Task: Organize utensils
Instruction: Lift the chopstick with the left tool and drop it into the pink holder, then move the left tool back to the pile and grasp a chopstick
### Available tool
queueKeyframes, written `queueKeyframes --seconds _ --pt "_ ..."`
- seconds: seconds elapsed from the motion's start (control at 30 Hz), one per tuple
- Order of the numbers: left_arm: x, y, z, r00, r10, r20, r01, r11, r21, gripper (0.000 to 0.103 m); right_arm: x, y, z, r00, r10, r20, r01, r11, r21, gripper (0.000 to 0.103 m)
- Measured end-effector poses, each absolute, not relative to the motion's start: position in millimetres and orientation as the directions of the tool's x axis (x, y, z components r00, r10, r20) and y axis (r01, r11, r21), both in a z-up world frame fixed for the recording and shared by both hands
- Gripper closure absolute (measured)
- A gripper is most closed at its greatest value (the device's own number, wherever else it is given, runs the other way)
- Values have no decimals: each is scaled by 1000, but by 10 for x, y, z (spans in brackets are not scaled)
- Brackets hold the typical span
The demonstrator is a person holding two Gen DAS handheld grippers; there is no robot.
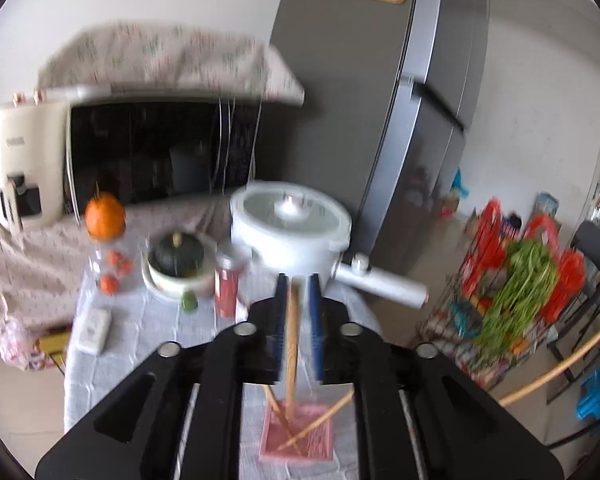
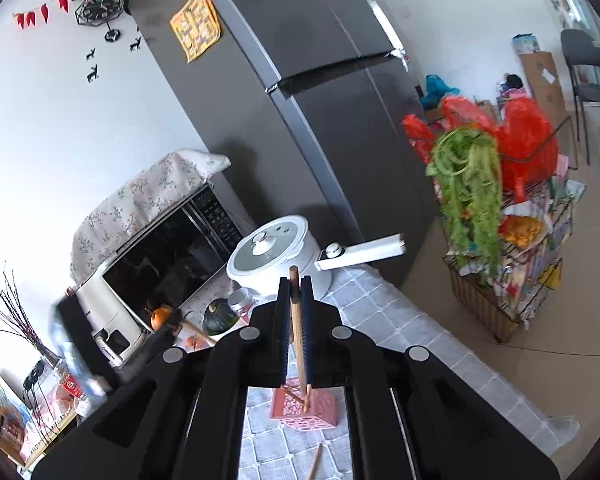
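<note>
A pink perforated utensil holder [image 2: 303, 408] stands on the grey tablecloth; it also shows in the left wrist view [image 1: 298, 432], holding wooden chopsticks. My right gripper [image 2: 296, 292] is shut on a wooden chopstick [image 2: 298, 344] whose lower end dips into the holder. My left gripper [image 1: 298, 292] has its jaws a little apart, with a wooden chopstick [image 1: 291, 344] standing between them, against the left finger, its lower end in the holder. Another chopstick [image 2: 315, 462] lies loose on the cloth in front of the holder.
A white electric pot [image 1: 290, 232] with a long handle stands behind the holder, beside a grey fridge [image 2: 300, 92]. A microwave [image 1: 152, 152], a bowl with a green squash [image 1: 176, 256], a red can [image 1: 227, 288] and an orange [image 1: 105, 216] sit further left. A rack of vegetables [image 2: 496, 216] stands on the floor to the right.
</note>
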State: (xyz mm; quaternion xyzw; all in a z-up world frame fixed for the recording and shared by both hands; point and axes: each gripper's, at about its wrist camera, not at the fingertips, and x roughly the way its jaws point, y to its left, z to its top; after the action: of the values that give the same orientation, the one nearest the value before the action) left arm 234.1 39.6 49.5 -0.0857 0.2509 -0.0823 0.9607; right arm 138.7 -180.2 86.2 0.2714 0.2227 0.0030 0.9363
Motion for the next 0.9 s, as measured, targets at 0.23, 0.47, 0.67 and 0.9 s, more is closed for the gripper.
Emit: queueKeyframes --seconds 0.23,0.47,0.67,0.9 --pt "2229 624 511 878 -199 -435 112 970 -216 81 1654 -1611 784 880 138 -455 113 868 483 98" --pt "2169 800 492 878 -199 -435 103 967 -233 76 2017 -1447 636 855 131 -501 133 879 457 97" --pt "2184 809 332 857 -185 -482 90 973 -213 68 2266 -1344 392 826 118 -551 177 874 452 65" --pt "2044 756 236 848 -173 -501 93 979 -181 49 1989 -1325 356 837 -38 -546 253 911 325 39"
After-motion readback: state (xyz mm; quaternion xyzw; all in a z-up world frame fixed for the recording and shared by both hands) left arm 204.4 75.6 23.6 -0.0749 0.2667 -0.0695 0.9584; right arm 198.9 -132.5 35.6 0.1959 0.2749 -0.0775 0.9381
